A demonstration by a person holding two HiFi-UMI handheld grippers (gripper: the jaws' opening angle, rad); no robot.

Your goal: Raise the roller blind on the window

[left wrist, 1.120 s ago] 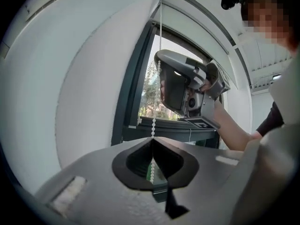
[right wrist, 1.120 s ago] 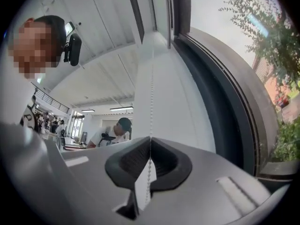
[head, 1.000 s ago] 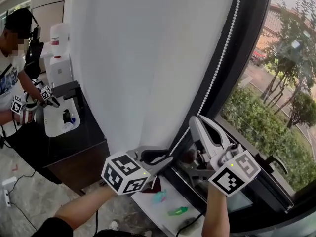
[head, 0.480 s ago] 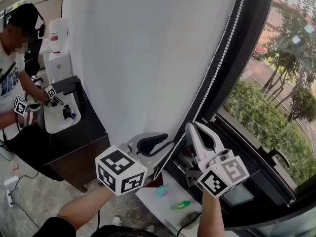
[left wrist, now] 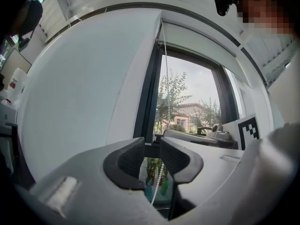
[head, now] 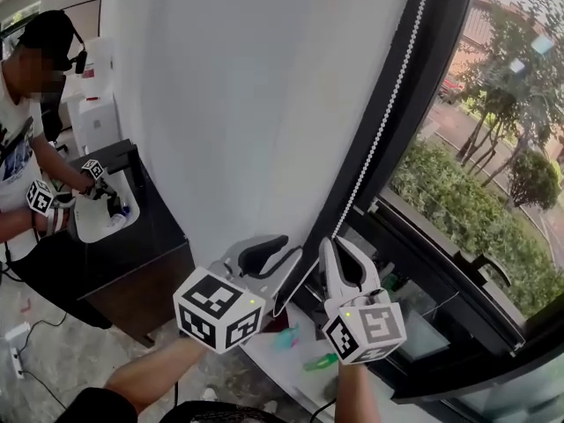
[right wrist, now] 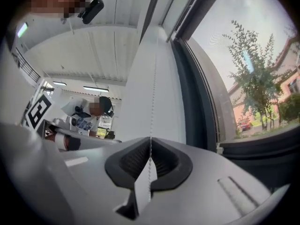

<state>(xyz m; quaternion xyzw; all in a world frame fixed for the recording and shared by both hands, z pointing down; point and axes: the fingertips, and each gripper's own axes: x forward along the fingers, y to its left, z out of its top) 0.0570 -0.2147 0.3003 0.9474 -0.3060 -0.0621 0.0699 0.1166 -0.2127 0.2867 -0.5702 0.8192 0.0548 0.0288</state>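
The white roller blind covers most of the window, and its bead chain runs down along the dark frame. At the chain's lower end my right gripper is shut on it. In the right gripper view the bead chain passes straight into the pinched pads of the right gripper. My left gripper sits just left of it. The left gripper stands open, its jaws closing, with the bead chain hanging loose in the gap, untouched.
A dark window frame and sill stand to the right, with trees outside. Below the grippers a white ledge carries small green and teal items. At the left a person works with grippers at a dark counter.
My right gripper has come down and to the left with the chain in it. The left gripper's jaws have spread apart and let go of the chain.
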